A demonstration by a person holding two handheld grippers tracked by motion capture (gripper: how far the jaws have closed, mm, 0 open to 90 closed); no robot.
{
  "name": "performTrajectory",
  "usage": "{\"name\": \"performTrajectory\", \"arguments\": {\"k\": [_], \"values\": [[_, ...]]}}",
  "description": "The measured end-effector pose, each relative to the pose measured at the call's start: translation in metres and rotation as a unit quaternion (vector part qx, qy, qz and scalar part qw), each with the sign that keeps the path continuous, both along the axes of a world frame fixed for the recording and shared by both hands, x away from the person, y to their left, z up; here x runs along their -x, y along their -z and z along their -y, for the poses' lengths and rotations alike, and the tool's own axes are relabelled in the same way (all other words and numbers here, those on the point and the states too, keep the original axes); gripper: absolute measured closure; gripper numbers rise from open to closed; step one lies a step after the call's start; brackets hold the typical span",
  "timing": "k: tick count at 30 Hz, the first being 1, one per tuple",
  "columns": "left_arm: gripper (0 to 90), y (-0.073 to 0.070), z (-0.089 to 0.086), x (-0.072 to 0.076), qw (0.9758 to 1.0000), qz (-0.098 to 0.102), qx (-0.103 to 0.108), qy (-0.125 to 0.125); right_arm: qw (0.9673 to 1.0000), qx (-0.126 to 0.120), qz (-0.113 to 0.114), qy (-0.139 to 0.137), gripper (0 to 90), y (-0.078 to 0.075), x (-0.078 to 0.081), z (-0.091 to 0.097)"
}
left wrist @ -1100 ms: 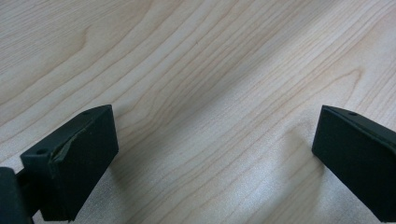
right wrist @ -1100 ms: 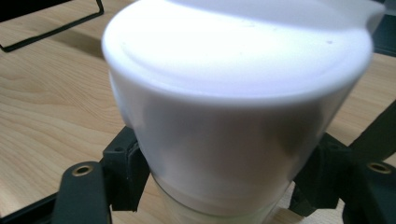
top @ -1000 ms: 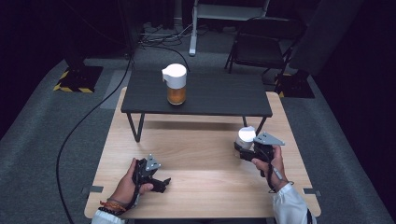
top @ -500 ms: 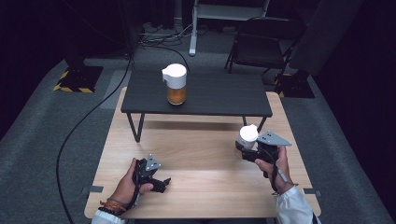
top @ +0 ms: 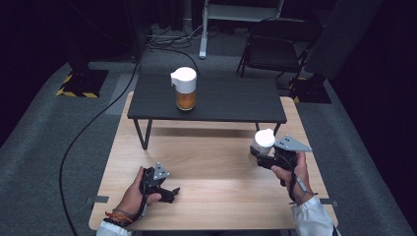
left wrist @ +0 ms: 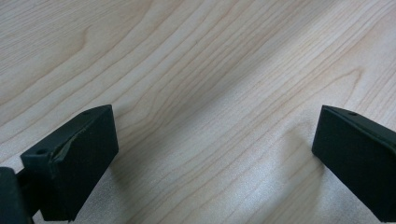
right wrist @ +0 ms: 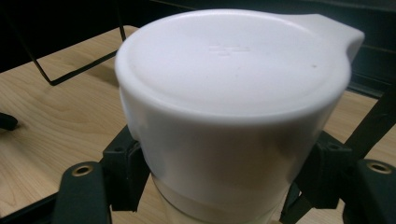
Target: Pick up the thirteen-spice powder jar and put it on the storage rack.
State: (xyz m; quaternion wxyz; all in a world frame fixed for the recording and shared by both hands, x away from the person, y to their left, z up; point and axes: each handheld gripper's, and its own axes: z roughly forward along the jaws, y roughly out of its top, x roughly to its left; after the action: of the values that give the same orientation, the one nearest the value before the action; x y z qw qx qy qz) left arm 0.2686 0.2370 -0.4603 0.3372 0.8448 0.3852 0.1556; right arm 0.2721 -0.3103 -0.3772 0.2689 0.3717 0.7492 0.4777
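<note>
White lidded jug [top: 264, 141] clamped upright between fingers of right gripper [top: 268, 156], held just above wooden surface [top: 206, 162] near its right edge. Left gripper [top: 162, 187] resting low on surface, fingers [left wrist: 70, 163] wide apart, empty. Second jug [top: 184, 88] on dark table [top: 231, 101] beyond.

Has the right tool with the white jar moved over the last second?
Yes. The right tool and white jar have moved up the high view, closer to the black table.
</note>
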Motion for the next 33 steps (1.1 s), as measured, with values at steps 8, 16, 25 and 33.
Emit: {"name": "performTrajectory", "arguments": {"k": [8,16,25,33], "values": [[0.0,0.000,0.000,0.000,1.0000,0.000,0.000,0.000,1.0000,-0.001,0.008,0.000,29.5,-0.018,0.004,-0.006],[0.0,0.000,0.000,0.000,1.0000,0.000,0.000,0.000,0.9999,-0.006,0.015,0.002,29.5,-0.049,0.006,-0.016],[0.0,0.000,0.000,0.000,1.0000,0.000,0.000,0.000,0.9997,-0.003,0.023,0.004,29.5,-0.075,0.003,-0.027],[0.0,0.000,0.000,0.000,1.0000,0.000,0.000,0.000,0.9993,-0.002,0.035,0.009,29.5,-0.093,-0.002,-0.035]]}}
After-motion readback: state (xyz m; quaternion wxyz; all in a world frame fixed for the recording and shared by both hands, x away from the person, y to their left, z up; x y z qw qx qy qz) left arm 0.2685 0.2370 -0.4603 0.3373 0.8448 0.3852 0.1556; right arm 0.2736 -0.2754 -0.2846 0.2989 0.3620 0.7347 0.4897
